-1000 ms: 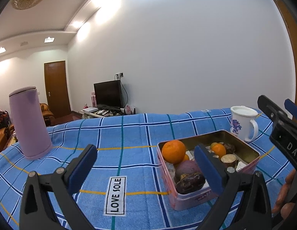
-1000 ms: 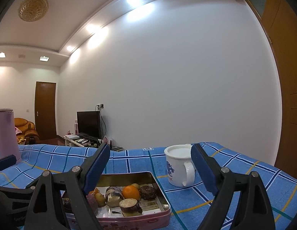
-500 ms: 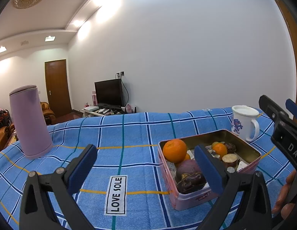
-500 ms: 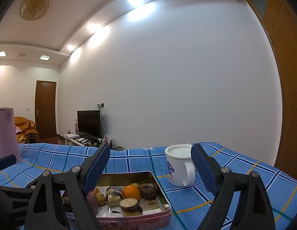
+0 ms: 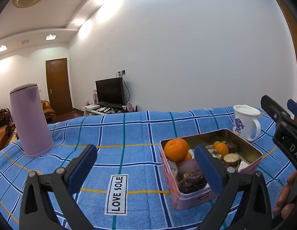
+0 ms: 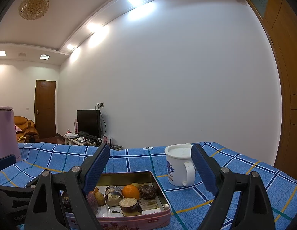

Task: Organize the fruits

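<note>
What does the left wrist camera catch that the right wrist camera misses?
Only the left wrist view shows the LOVE SOLE label on the blue cloth and the big orange unobstructed. Only the right wrist view shows the wooden cabinet at the wall. Both share the pink tin, the white mug, the purple flask and the television.

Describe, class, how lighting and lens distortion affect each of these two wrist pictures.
Left wrist view: ceiling lights wash bright glare across the upper wall, straight lines bow outward, dark corners frame it; the tin and large orange stay sharp. Right wrist view: same ceiling glare, the wooden door frame at right curves strongly; the mug is evenly lit, with only soft shadows on the tablecloth.
</note>
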The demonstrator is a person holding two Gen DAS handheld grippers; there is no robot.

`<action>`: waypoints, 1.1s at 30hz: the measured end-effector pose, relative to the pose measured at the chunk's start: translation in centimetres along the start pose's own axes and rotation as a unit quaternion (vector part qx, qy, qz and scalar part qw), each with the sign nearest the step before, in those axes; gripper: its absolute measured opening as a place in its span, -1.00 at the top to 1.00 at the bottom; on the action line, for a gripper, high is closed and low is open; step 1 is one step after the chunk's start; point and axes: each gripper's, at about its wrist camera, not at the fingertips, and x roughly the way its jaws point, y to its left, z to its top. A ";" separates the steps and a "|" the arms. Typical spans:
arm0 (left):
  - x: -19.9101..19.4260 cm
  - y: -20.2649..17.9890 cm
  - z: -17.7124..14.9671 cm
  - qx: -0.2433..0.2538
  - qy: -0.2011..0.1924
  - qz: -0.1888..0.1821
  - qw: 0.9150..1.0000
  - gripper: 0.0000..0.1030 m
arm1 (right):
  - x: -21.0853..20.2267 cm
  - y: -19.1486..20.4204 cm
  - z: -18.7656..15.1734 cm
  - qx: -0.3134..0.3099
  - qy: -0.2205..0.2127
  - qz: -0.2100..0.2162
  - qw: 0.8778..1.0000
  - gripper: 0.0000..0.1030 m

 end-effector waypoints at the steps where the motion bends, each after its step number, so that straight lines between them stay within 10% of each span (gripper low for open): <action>1: 0.0 0.0 0.0 0.000 0.000 0.000 1.000 -1.00 | 0.0 0.0 0.0 0.000 0.000 0.000 1.000 -0.70; 33: 0.4 0.4 -0.2 -0.008 0.009 -0.013 1.000 -1.00 | 0.2 -0.1 -0.2 -0.001 0.004 0.000 1.000 -0.70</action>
